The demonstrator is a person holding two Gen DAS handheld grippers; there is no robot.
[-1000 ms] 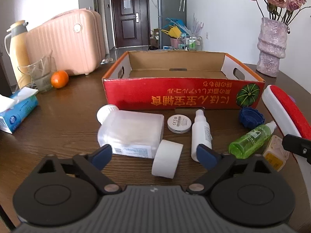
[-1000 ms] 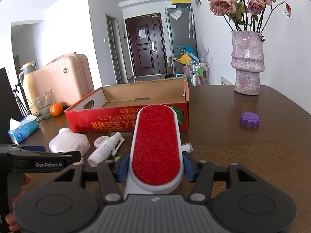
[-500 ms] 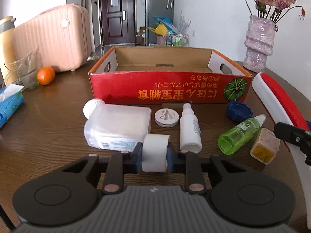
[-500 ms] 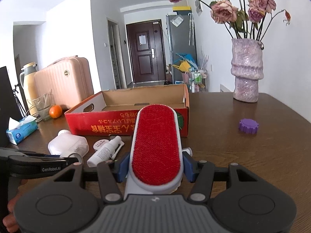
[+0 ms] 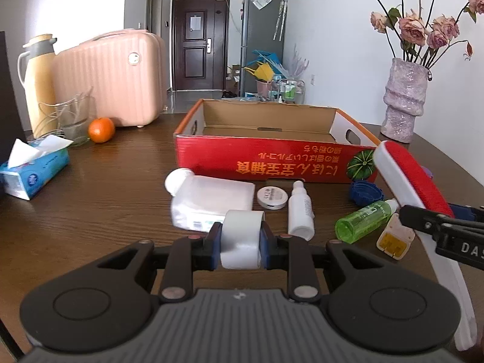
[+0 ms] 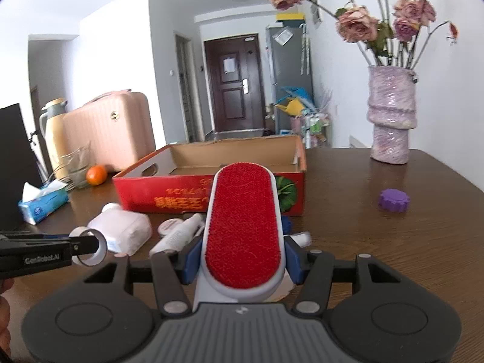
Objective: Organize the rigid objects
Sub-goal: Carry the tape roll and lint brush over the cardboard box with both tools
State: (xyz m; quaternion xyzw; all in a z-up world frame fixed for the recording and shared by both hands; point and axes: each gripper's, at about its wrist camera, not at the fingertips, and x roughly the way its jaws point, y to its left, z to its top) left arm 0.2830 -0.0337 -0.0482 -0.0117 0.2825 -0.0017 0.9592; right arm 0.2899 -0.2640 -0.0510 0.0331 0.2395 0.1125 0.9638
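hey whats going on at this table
A person is tidying small items with a gripper in each hand. The left gripper has its jaws shut on a white tape roll, lifted just off the table. The right gripper is clamped on a red lint brush. The red cardboard box behind looks empty, and bottles, a round tin and caps still lie in front of it.

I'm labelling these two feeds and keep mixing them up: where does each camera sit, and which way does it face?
Left wrist: sits on the left claw, facing the red box and door; own claw shut on the white tape roll.
Right wrist: sits on the right claw, facing the same box and vase; own claw shut on the red lint brush.
Shared: box, orange, suitcase, and each other's claw.
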